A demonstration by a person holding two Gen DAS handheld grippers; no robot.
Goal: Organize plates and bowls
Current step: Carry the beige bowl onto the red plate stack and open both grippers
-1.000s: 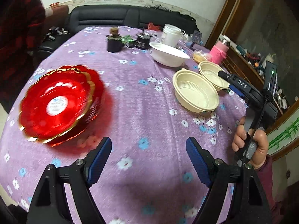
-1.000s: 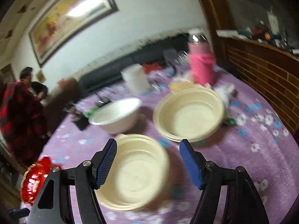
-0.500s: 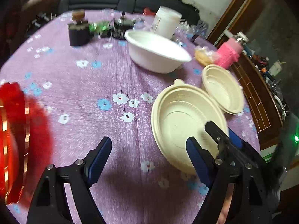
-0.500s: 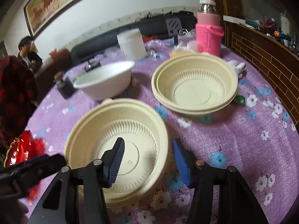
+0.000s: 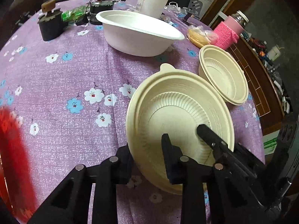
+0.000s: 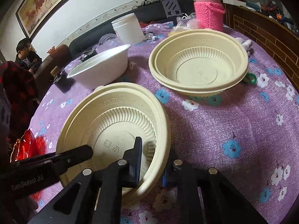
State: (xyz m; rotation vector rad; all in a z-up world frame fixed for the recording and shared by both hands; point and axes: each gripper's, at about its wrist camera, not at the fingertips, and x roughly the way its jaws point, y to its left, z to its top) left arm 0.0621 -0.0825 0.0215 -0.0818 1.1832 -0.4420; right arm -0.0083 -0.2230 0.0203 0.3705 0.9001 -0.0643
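A cream ribbed bowl (image 5: 173, 108) (image 6: 119, 119) sits near me on the purple flowered tablecloth. My left gripper (image 5: 147, 158) is shut on its near left rim, one finger inside and one outside. My right gripper (image 6: 151, 164) is shut on its near right rim the same way. A second cream bowl (image 5: 224, 78) (image 6: 200, 65) stands just beyond. A white bowl (image 5: 138, 31) (image 6: 101, 65) stands further back. The red plates (image 5: 11, 149) (image 6: 26, 145) are a blur at the far left.
A white tub (image 5: 155, 0), a pink knitted bottle (image 5: 228, 31), a wrapped bun (image 5: 200, 35) and small dark jars (image 5: 50, 24) crowd the back of the table. A wooden rail (image 6: 265, 29) runs along the right. A person (image 6: 24, 56) sits at the far left.
Both grippers have moved in onto the near cream bowl and shut on its rim, left from the left and right from the right. The red plates slid out of the left view.
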